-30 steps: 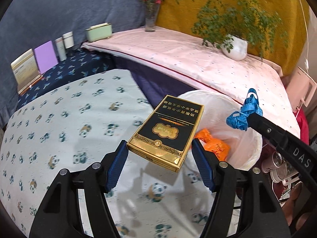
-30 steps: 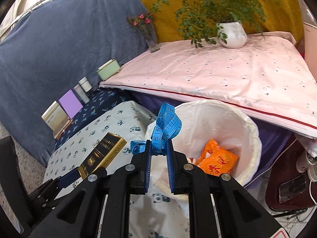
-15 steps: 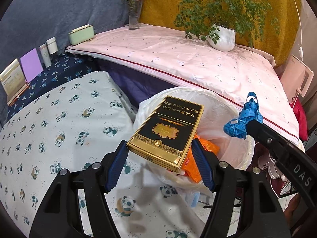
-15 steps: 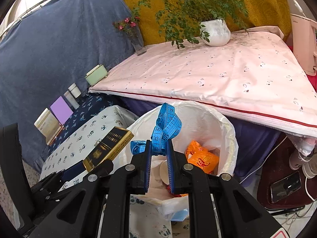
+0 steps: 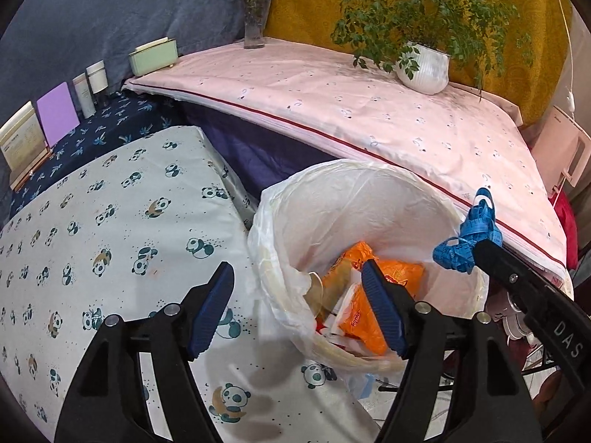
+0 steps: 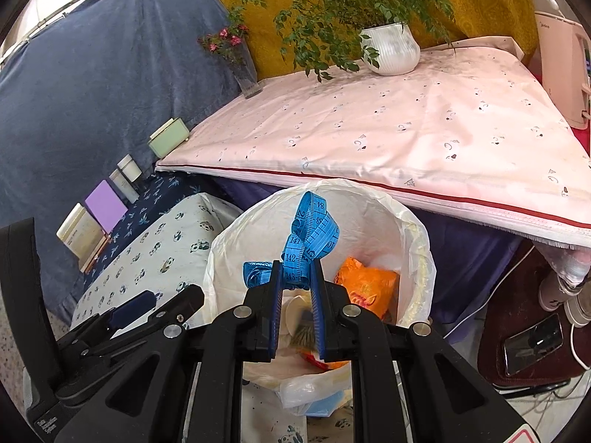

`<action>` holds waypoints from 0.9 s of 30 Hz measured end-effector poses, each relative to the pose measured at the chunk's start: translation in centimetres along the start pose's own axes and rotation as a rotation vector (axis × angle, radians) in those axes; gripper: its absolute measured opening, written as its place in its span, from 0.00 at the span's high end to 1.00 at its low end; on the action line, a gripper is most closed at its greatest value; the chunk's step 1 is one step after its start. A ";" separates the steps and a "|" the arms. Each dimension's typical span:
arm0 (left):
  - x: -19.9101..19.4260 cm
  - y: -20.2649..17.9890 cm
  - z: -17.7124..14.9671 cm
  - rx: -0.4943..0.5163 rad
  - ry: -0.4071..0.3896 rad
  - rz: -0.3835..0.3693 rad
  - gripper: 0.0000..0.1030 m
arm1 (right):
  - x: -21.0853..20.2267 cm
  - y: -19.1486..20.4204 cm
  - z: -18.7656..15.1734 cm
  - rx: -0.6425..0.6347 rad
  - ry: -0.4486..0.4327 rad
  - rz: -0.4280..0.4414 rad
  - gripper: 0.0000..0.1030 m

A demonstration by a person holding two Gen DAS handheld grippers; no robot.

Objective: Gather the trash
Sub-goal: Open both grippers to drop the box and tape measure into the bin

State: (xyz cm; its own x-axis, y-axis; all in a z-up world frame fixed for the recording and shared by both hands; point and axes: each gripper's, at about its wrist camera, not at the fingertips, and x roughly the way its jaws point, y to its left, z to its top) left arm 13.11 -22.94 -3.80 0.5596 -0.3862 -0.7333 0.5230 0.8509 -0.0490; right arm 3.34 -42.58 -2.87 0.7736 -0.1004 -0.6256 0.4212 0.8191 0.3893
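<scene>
Across the back, from about 10 to 3 o'clock in the left wrist view, there's a big pink sheet spread over a raised surface, with a potted plant at 1 o'clock and a glass vase of flowers at 12. Lower left is the panda-print cloth, filling 7 to 10 o'clock.

Right of that cloth, dead center, sits the trash bin with a white plastic liner. Inside it you can see orange snack wrappers plus some pale bits I can't make out.

The left gripper hangs with its blue pads spread wide and nothing between them, one finger over the cloth, the other over the bin's mouth.

The right gripper is clamped tight on a bunched-up blue tape measure, which sticks up out of the jaws right above the bin opening, at 12 o'clock from the fingers. In the left view that same tape shows at 3 o'clock, over the bin's right rim.
</scene>
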 end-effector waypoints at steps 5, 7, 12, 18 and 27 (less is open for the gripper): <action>0.1 1.1 -0.2 -0.024 0.005 0.010 0.34 | 0.4 0.3 0.0 -0.006 0.003 0.002 0.86; 0.0 1.4 -0.3 -0.030 0.006 0.014 0.34 | 0.6 0.4 0.0 -0.007 0.005 0.003 0.85; 0.0 2.0 -0.5 -0.037 0.011 0.021 0.34 | 1.0 1.0 0.0 -0.013 0.012 0.008 0.85; 0.0 2.4 -0.8 -0.046 0.014 0.029 0.30 | 1.1 1.6 0.0 -0.023 0.008 0.011 0.83; -1.4 3.3 -1.9 -0.054 0.005 0.050 0.23 | 0.3 3.0 -0.9 -0.077 0.019 -0.015 0.65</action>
State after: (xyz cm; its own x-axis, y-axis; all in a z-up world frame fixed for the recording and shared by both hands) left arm 12.83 -18.95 -4.23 0.5805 -0.3412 -0.7394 0.4590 0.8871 -0.0490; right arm 4.42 -39.69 -2.55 0.7579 -0.1032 -0.6442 0.3945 0.8589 0.3265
